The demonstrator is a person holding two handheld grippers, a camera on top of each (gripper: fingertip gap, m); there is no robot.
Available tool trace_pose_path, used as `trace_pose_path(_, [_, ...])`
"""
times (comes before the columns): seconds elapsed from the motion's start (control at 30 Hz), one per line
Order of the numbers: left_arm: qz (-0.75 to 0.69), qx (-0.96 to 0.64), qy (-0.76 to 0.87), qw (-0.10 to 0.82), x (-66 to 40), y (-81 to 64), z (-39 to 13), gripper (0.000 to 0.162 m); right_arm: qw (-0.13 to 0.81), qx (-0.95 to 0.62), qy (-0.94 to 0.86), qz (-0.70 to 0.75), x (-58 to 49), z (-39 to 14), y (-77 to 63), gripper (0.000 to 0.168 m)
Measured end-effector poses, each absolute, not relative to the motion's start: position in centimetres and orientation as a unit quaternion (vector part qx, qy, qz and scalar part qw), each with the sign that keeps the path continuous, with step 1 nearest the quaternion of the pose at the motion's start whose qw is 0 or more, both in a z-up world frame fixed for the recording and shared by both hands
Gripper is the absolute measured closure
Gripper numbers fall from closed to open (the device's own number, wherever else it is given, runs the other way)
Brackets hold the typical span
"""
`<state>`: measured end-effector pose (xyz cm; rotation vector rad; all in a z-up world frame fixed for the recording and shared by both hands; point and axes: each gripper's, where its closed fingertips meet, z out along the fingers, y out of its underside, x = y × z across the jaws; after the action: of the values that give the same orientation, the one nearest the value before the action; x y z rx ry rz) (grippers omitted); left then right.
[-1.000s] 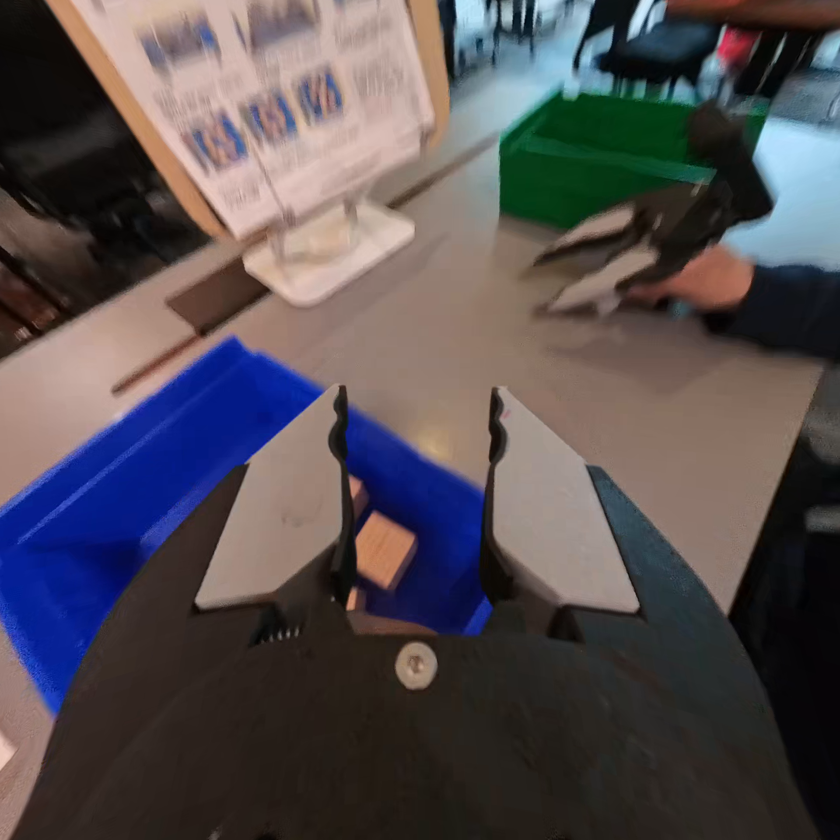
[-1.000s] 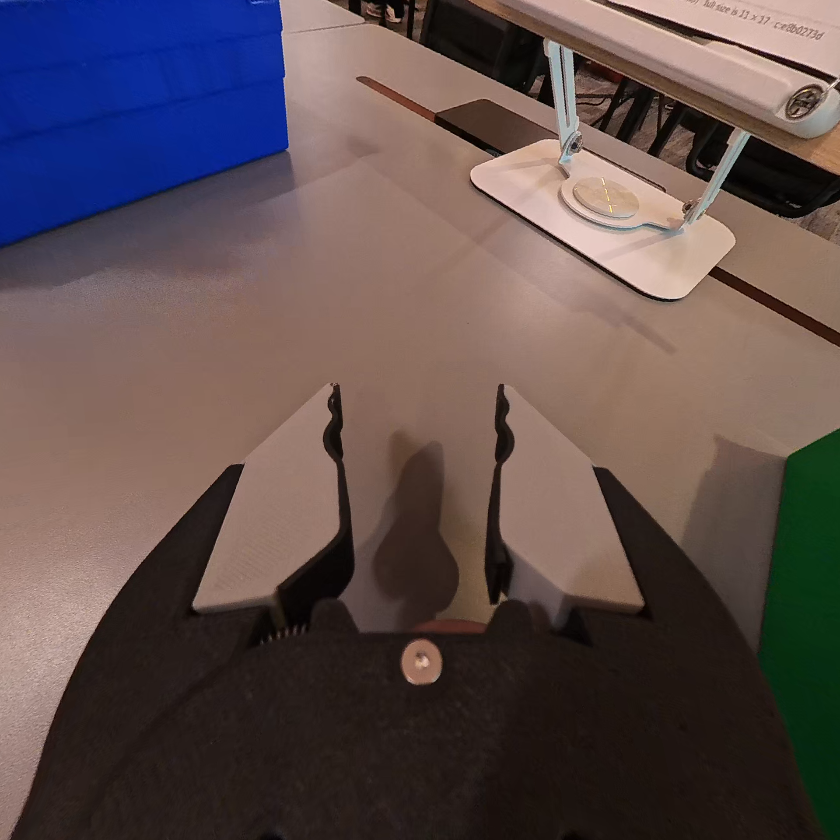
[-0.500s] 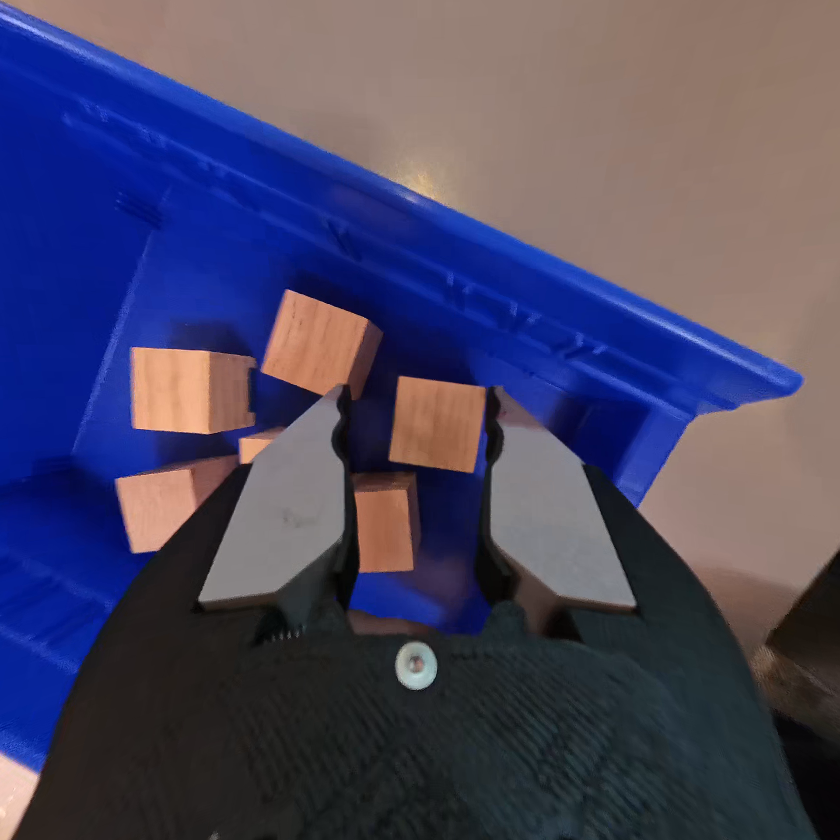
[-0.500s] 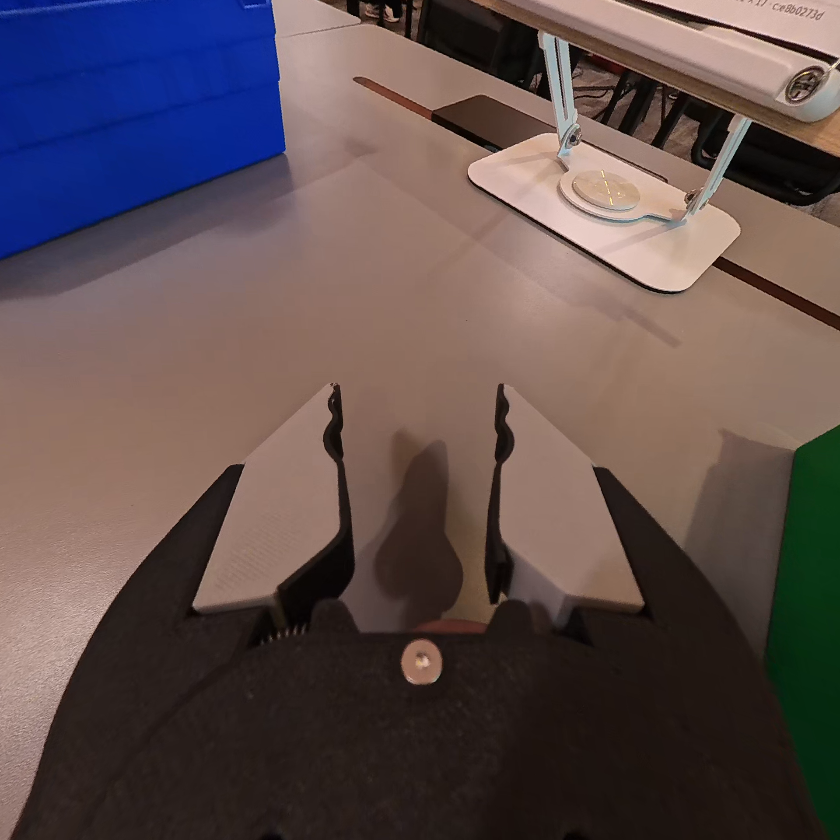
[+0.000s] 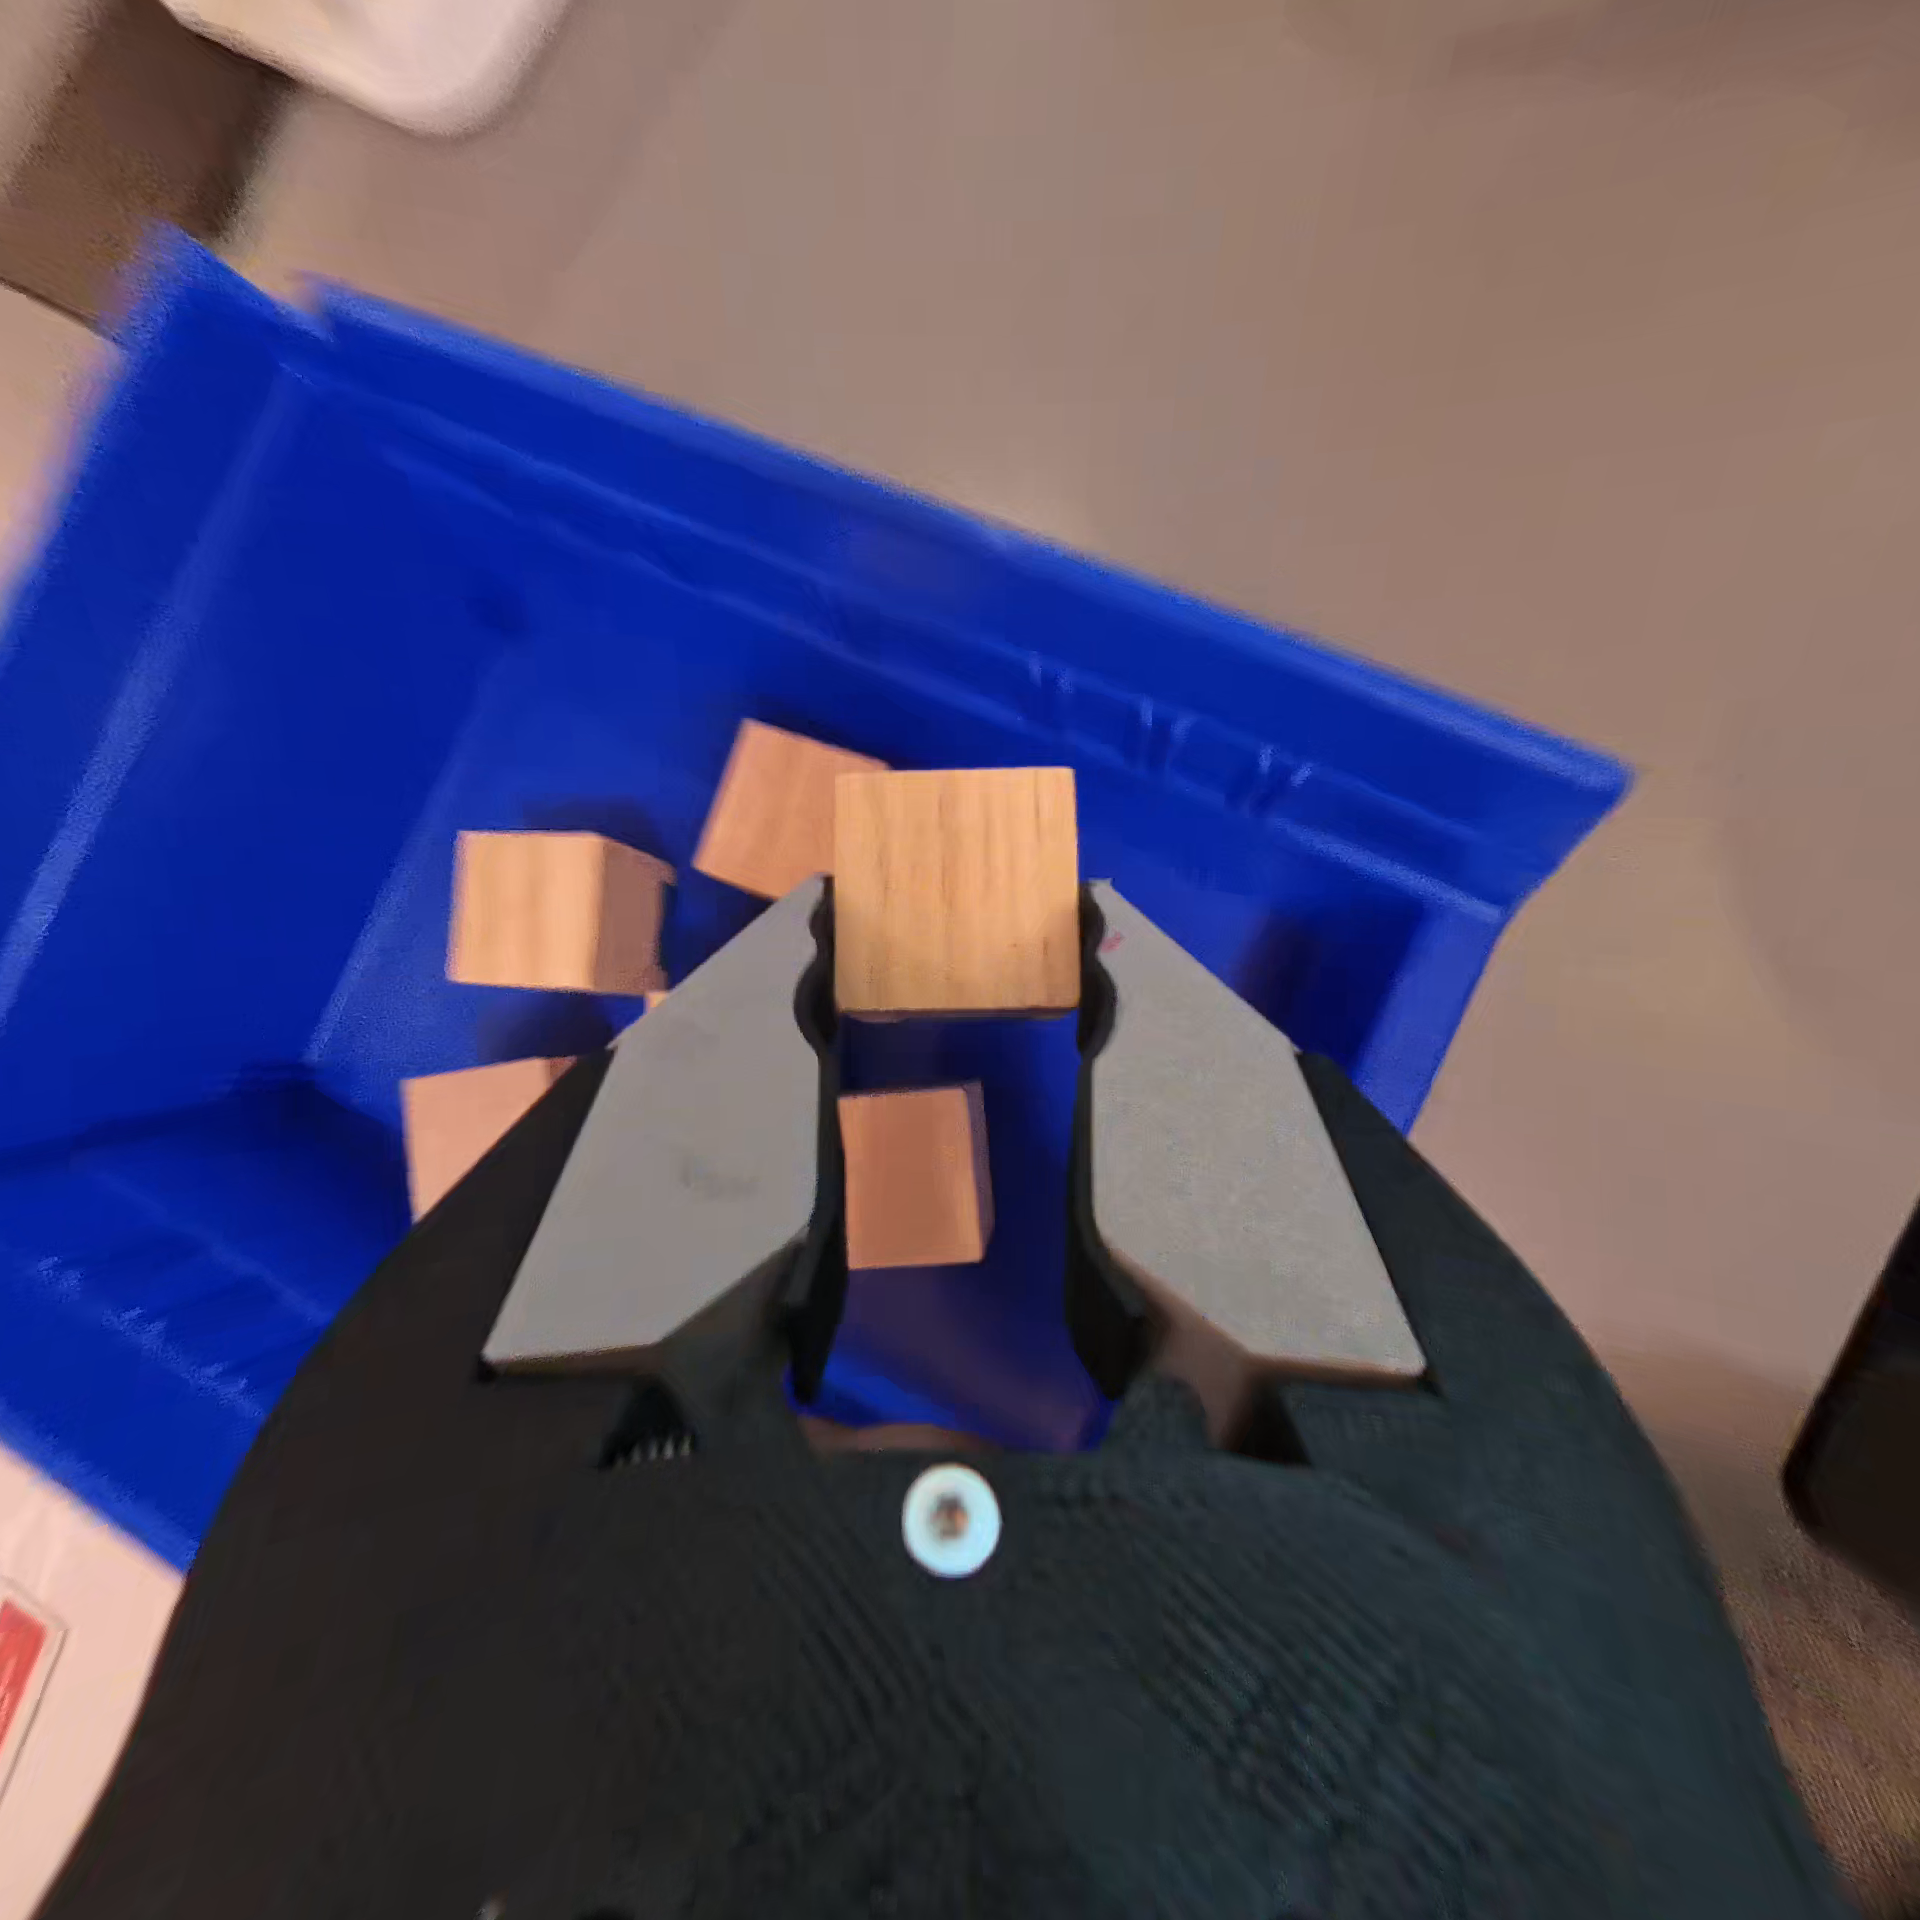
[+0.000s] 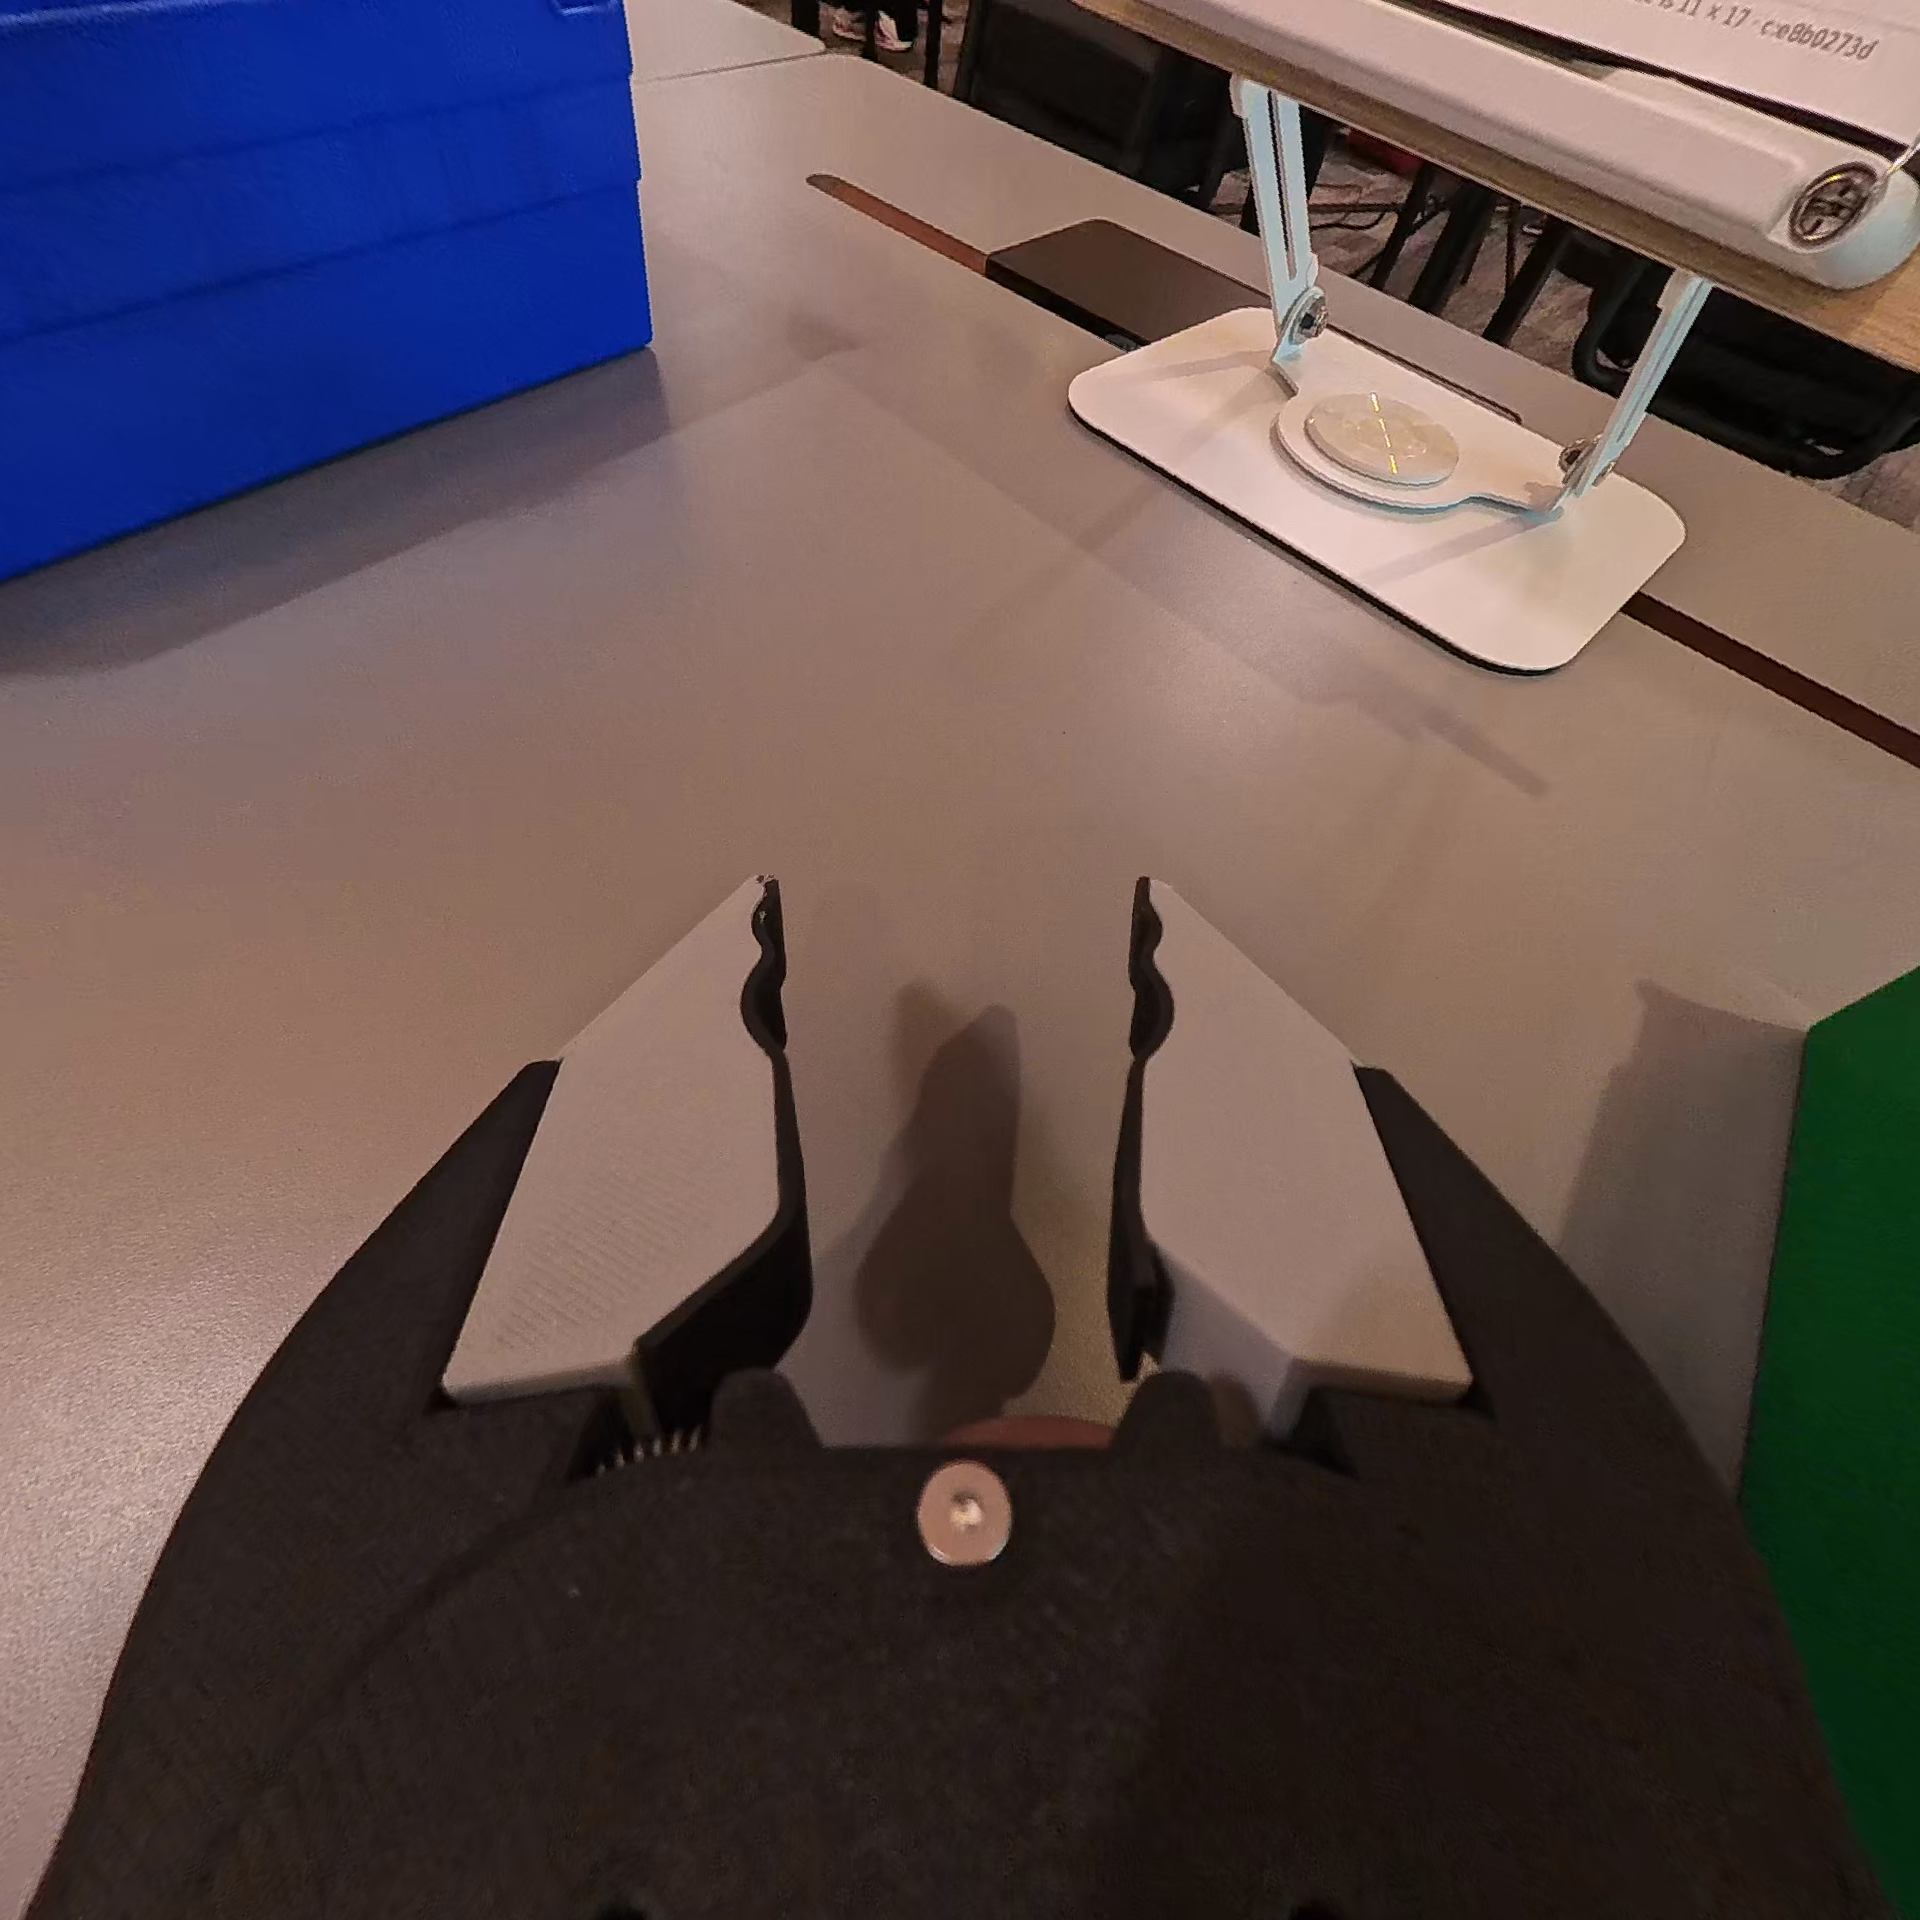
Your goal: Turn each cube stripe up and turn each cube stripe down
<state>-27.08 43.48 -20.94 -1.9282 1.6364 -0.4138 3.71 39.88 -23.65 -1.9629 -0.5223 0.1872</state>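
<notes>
In the left wrist view my left gripper (image 5: 956,904) is shut on a plain wooden cube (image 5: 954,888) and holds it above the blue bin (image 5: 1351,831). No stripe shows on the face that I see. Several more wooden cubes lie in the bin, such as one to the left (image 5: 556,912), one behind (image 5: 769,805) and one below the held cube (image 5: 912,1174). In the right wrist view my right gripper (image 6: 954,894) is open and empty, low over the grey table (image 6: 727,675).
The blue bin's outer wall (image 6: 312,239) stands at the far left of the right wrist view. A white stand base (image 6: 1382,488) sits at the back right. A green bin's edge (image 6: 1839,1299) is close on the right. A dark object (image 5: 1860,1423) is at the right edge of the left wrist view.
My left gripper swung down over the blue bin, closed on one wooden cube and lifted it. The right gripper has hardly moved.
</notes>
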Motion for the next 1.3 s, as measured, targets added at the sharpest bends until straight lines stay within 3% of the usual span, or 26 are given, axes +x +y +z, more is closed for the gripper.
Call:
trace_pose_path(0.03, [-0.181,-0.713,0.596,0.322,-26.9,43.7,-18.9,0.118,0.524,-0.820,-0.218,0.078,3.7,-23.7,39.9,0.104])
trace_pose_path(0.2, [-0.381,-0.607,0.431,0.549,-23.5,42.6,-5.3,0.118,0.526,-0.810,-0.234,0.115,2.3,-23.3,39.5,0.103])
trace_pose_path(0.3, [-0.467,-0.556,0.389,0.567,-19.3,39.1,-2.1,0.118,0.533,-0.782,-0.253,0.201,0.0,-21.8,38.3,0.102])
trace_pose_path(0.47, [-0.475,-0.316,0.557,0.604,-10.7,27.0,-4.1,0.118,0.522,-0.641,-0.343,0.446,-5.2,-15.6,31.4,0.103])
trace_pose_path(0.67, [-0.455,-0.245,0.598,0.613,-5.4,23.5,-7.6,0.118,0.414,-0.477,-0.364,0.685,-5.0,-9.6,24.0,0.111])
trace_pose_path(0.83, [-0.424,-0.221,0.606,0.636,-4.9,23.2,-9.1,0.119,0.400,-0.489,-0.331,0.701,-4.6,-9.4,24.8,0.115])
trace_pose_path(1.1, [-0.349,-0.211,0.627,0.664,-4.2,23.5,-10.9,0.118,0.274,-0.519,-0.309,0.748,-6.4,-11.4,24.3,0.119])
trace_pose_path(1.3, [-0.312,-0.239,0.632,0.668,-3.7,25.0,-12.0,0.119,0.311,-0.541,-0.311,0.717,-6.2,-11.9,25.3,0.124])
